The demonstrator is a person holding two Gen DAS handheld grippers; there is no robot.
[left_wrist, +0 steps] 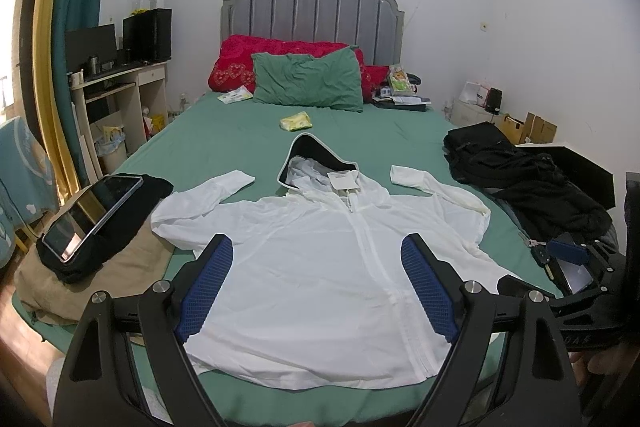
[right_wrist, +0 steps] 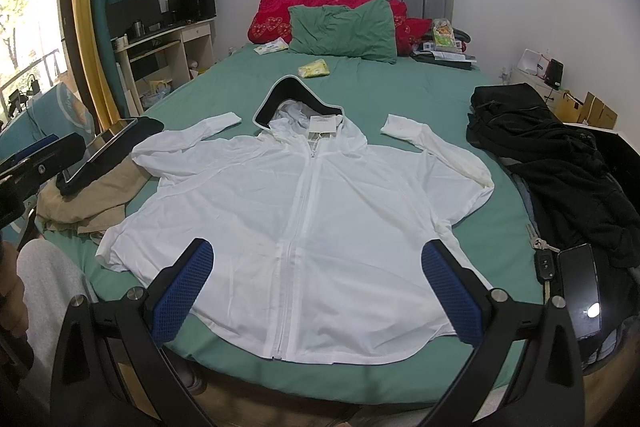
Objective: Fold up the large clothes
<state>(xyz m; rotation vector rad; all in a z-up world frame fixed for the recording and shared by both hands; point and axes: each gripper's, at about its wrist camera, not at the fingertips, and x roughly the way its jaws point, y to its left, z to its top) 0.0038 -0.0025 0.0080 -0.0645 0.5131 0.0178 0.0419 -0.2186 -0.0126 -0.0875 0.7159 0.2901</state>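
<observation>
Flat on the green bed [left_wrist: 224, 147], a thin white hooded jacket [left_wrist: 320, 267] awaits folding; left gripper [left_wrist: 318, 287] and right gripper [right_wrist: 318, 287] hover wide and empty above its hem. Fabric looks light, limp, slippery, best pinched at cuffs.

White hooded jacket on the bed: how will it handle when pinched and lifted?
The white jacket is probably floppy: thin, wrinkled fabric lying flat on the bed. Likely light, since it looks semi-sheer. The sleeves may trail and drag.
</observation>
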